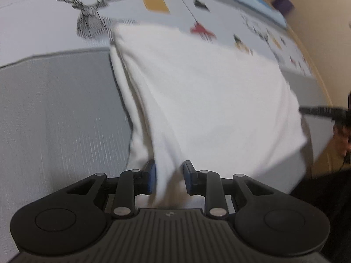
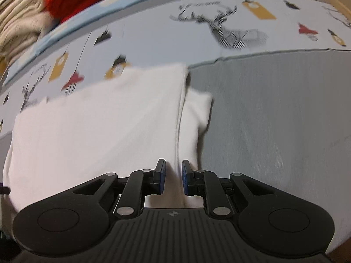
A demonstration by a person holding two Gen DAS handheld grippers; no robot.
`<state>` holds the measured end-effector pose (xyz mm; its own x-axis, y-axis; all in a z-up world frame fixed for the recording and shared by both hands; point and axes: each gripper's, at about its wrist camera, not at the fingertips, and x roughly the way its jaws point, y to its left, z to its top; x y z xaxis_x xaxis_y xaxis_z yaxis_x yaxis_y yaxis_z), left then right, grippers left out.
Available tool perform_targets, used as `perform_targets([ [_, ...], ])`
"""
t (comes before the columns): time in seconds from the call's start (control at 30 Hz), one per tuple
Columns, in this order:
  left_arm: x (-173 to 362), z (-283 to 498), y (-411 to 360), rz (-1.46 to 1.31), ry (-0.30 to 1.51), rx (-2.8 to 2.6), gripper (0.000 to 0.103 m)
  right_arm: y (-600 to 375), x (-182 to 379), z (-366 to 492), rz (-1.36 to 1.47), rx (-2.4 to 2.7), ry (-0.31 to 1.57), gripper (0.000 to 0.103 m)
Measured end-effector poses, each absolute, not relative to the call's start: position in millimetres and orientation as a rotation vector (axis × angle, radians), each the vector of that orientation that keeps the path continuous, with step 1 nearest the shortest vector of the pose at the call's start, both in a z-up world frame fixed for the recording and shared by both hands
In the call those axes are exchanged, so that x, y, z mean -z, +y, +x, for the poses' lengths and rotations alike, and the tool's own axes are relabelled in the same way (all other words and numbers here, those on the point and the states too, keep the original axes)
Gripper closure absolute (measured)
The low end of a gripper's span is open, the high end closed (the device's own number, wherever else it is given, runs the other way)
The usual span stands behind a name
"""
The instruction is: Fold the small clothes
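Observation:
A white garment lies spread over a grey mat and a printed sheet. In the left wrist view my left gripper has its blue pads closed on a bunched fold of the garment's near left edge. In the right wrist view the same white garment fills the left half, and my right gripper pinches its near right edge between the blue pads. The other gripper's black finger shows at the garment's right edge in the left wrist view. Both views are blurred by motion.
The grey mat lies on a white sheet printed with deer and tags. A pile of red and beige clothes sits at the far left behind a blue edge. A beige wall stands at the right.

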<state>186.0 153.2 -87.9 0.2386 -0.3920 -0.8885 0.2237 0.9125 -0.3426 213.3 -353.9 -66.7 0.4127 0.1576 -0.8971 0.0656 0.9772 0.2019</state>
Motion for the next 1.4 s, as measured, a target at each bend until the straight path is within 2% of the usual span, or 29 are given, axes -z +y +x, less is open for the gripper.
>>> perform_targets([
  [0.03,91,182,153,-0.133,1.270,0.417,0.084,-351,69,208,0.199,-0.067,1.165,0.087],
  [0.07,94,179,154,-0.111,1.275,0.402,0.095,-349,70,205,0.176,-0.069,1.174,0.087],
  [0.1,97,176,158,-0.103,1.282,0.399,0.097,-346,70,202,0.155,-0.070,1.176,0.087],
  [0.2,91,169,166,-0.134,1.259,0.419,0.099,-338,69,192,0.119,-0.074,1.171,0.087],
  [0.27,85,162,172,-0.169,1.246,0.439,0.100,-338,65,189,0.118,-0.064,1.155,0.100],
  [0.4,101,155,160,-0.048,1.344,0.435,0.100,-351,59,187,0.178,-0.020,1.113,0.100],
  [0.57,88,160,160,-0.065,1.310,0.442,0.097,-355,64,186,0.160,0.002,1.154,0.099],
  [0.63,77,167,173,-0.144,1.246,0.428,0.091,-355,66,187,0.153,0.007,1.165,0.096],
  [0.7,68,177,185,-0.227,1.187,0.384,0.062,-360,64,190,0.184,0.014,1.153,0.086],
  [0.77,64,190,191,-0.294,1.156,0.339,0.053,-365,62,192,0.208,0.024,1.116,0.074],
  [0.87,69,209,192,-0.365,1.162,0.314,0.050,-372,64,201,0.248,0.038,1.098,0.063],
  [1.13,100,246,174,-0.380,1.243,0.212,0.047,-377,91,225,0.323,0.062,1.201,0.057],
  [1.23,109,253,169,-0.368,1.260,0.204,0.050,-376,95,229,0.332,0.059,1.214,0.057],
  [1.3,108,253,163,-0.334,1.245,0.219,0.080,-376,95,230,0.339,0.053,1.213,0.064],
  [1.33,107,253,162,-0.322,1.237,0.221,0.083,-376,95,231,0.354,0.035,1.213,0.080],
  [1.37,106,251,162,-0.313,1.229,0.224,0.090,-374,95,233,0.367,0.024,1.212,0.084],
  [1.4,103,251,163,-0.313,1.219,0.229,0.092,-371,94,234,0.353,0.030,1.204,0.085],
])
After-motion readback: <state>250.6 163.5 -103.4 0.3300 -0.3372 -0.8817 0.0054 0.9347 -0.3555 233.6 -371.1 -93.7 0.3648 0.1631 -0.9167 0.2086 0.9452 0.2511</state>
